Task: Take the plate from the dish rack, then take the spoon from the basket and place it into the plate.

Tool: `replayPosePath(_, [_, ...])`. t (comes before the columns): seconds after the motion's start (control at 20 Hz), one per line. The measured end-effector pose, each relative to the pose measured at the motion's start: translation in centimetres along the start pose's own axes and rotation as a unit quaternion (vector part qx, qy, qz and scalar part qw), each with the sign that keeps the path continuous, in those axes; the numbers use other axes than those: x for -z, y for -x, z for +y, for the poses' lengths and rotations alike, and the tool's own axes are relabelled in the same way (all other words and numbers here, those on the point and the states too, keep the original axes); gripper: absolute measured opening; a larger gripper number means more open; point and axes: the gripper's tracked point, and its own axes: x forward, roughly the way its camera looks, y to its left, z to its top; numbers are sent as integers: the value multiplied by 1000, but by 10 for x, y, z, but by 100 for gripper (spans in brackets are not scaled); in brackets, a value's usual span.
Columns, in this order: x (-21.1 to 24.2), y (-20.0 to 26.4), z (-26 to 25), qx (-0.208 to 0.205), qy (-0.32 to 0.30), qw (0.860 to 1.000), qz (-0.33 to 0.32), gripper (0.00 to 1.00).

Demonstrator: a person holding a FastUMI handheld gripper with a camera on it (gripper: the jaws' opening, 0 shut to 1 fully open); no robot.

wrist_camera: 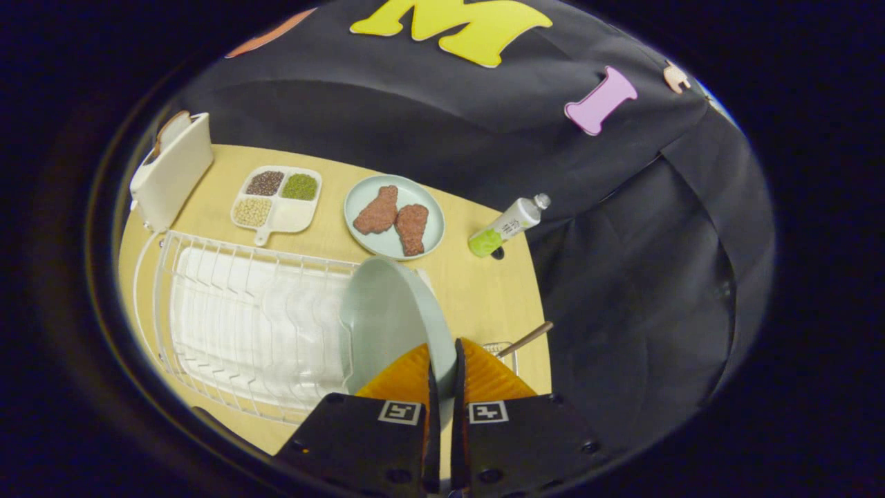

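Between the two orange fingers (442,370) stands the rim of a pale green plate (387,315), pinched edge-on: the fingers are closed almost together, one pad on each face of the rim, so the gripper has hold of the plate. The plate is upright and slightly tilted, at the right end of the white wire dish rack (249,325); whether its lower edge touches the rack wires cannot be told. The rack sits on the wooden worktop (477,290) and takes up the ground left of the plate, with a white drip tray under its wires.

Just right of the plate, past the right finger, a small wire basket (503,347) shows a little of its rim, and a spoon (529,337) leans out of it, its handle slanting up and away from the plate. The spoon's bowl is hidden.

Beyond the plate, farther back on the worktop, lies a second pale green plate (365,200) carrying two pieces of breaded fried meat (391,218). Left of that one is a white divided tray (278,205) with dark, green and pale beans in three of its compartments. Farther left, behind the rack's far corner, stands a white toaster (173,173) with a slice of bread in its slot. Right of the meat plate, near the worktop's edge, a green and white bottle (508,225) lies on its side.
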Motion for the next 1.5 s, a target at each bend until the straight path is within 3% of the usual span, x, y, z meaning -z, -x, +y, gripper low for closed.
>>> replayPosePath(0.15, [-1, 13, -4, 33, -5, 999, -21, 11])
replayPosePath(0.35, [6, 36, -12, 15, -17, 999, -45, 11])
replayPosePath(0.6, [39, 79, -25, -69, -37, 993, -86, 11])
replayPosePath(0.85, [106, 104, -25, -180, -69, 975, -114, 11])
replayPosePath(1.25, [229, 75, 27, -268, -40, 957, -105, 11])
replayPosePath(1.5, [274, 40, 56, -324, -57, 942, -69, 11])
